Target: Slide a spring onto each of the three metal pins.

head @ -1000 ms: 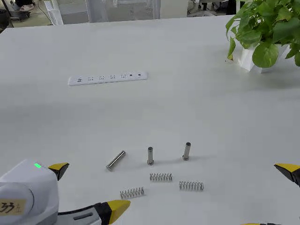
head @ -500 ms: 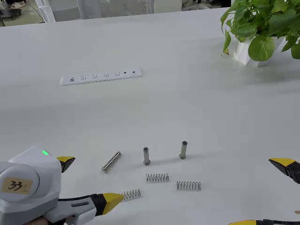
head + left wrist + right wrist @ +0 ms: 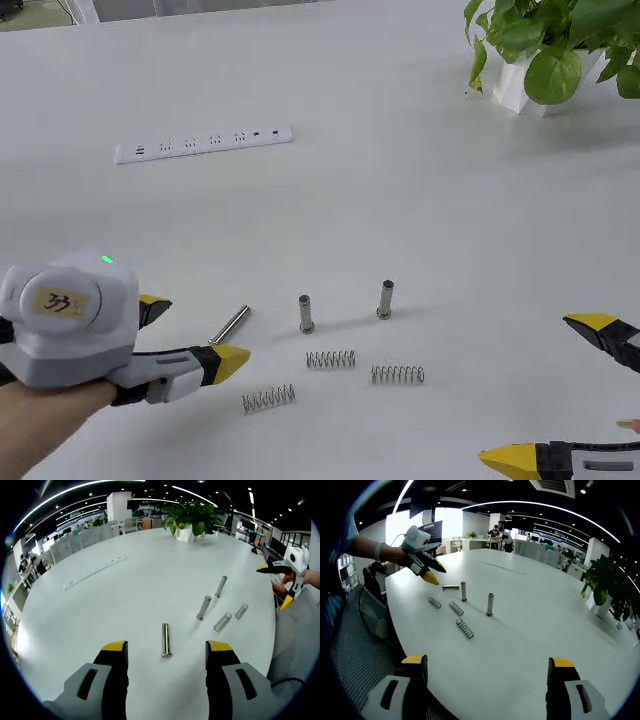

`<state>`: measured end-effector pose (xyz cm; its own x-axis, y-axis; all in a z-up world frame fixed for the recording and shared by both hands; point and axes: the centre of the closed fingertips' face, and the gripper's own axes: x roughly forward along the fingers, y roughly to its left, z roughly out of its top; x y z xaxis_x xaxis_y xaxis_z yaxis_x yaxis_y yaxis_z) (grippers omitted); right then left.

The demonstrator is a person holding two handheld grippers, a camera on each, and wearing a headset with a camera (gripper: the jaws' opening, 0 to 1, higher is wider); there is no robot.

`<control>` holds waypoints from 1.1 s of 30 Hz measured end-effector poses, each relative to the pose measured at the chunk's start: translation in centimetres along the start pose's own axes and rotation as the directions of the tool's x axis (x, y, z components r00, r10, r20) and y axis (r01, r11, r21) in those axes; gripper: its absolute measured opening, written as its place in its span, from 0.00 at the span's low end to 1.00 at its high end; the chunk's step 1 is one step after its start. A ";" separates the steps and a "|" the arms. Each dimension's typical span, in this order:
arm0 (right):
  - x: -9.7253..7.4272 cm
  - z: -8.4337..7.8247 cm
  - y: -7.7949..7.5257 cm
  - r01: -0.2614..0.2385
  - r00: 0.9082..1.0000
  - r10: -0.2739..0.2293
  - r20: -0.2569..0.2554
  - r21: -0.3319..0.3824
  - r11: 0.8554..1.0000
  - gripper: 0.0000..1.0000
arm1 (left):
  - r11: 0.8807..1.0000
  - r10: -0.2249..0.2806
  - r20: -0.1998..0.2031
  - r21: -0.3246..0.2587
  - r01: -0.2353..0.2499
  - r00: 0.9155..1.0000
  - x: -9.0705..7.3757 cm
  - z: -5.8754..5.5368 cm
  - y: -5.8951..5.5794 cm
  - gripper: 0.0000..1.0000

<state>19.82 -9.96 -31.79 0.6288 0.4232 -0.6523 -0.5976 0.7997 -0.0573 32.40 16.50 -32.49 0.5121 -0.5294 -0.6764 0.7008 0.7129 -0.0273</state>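
Pale grey rounded housing on the left gripper (image 3: 195, 332) at lower left, with green light and tan label marked 33; black fingers (image 3: 228, 360) tipped yellow, likewise on the right gripper (image 3: 548, 390) at lower right.

White workbench (image 3: 420, 200) with power strip (image 3: 204, 144) and potted plant (image 3: 545, 50), open-plan office under ceiling lights (image 3: 582, 491).

Low in the centre of the head view, the silvery flat pin (image 3: 231, 324) lies on its side, while the middle pin (image 3: 306, 313) and right pin (image 3: 386, 299) stand upright. Just below lie the left spring (image 3: 268, 399), middle spring (image 3: 331, 359) and right spring (image 3: 398, 375), none on a pin.
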 end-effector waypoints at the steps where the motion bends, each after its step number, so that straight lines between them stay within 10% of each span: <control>1: 0.0 0.0 0.0 0.001 1.000 -0.001 -0.001 0.001 1.000 1.00 | 1.000 -0.004 -0.001 0.003 0.004 1.000 0.2 0.1 0.1 0.58; 33: -0.7 -0.5 -0.2 0.036 0.999 -0.036 0.004 0.023 0.999 1.00 | 0.983 -0.050 -0.255 0.160 0.093 0.966 5.1 0.3 -0.9 0.14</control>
<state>19.22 -10.67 -31.70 0.6523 0.3956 -0.6465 -0.5628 0.8242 -0.0635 34.51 13.02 -35.64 0.3325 -0.4293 -0.8397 0.8158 0.5776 0.0278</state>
